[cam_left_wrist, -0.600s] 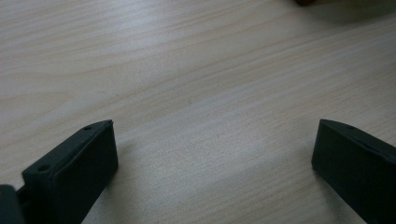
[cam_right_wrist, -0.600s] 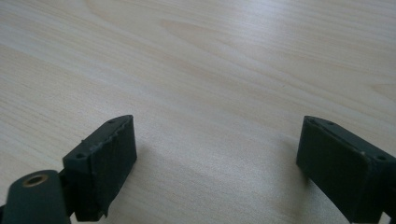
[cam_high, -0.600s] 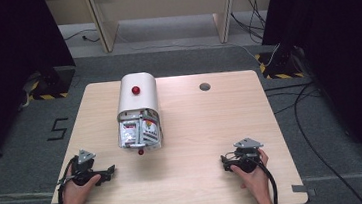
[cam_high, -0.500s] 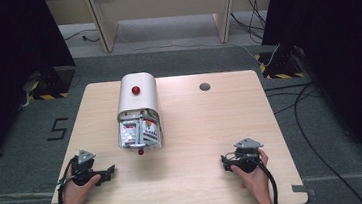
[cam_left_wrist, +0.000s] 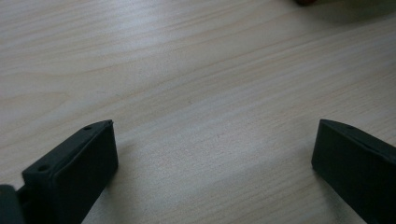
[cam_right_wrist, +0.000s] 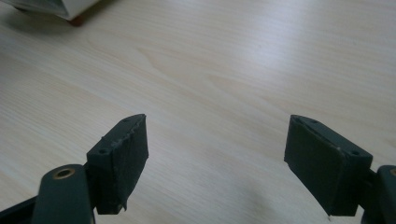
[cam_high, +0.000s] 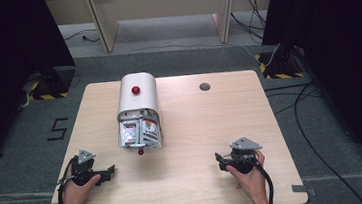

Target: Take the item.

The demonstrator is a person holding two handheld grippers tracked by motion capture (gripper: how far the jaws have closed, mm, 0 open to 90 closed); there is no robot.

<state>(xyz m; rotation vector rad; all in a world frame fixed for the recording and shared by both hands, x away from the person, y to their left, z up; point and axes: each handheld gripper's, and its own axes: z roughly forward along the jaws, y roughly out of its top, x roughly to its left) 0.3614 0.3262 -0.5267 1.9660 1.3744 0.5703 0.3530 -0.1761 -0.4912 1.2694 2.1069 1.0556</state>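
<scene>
Your left claw (cam_high: pixel 106 172) and right claw (cam_high: pixel 220 159) rest low on the worktop (cam_high: pixel 196 125) near its front corners, jaws spread wide on bare wood, hands gripping from behind; both sit well apart from the white rounded box (cam_high: pixel 138 111), which stands left of centre. It looks rigid, smooth, likely slippery; packets (cam_high: pixel 137 132) show at its open near end; take it by the side walls, not the red knob (cam_high: pixel 135 90).
</scene>
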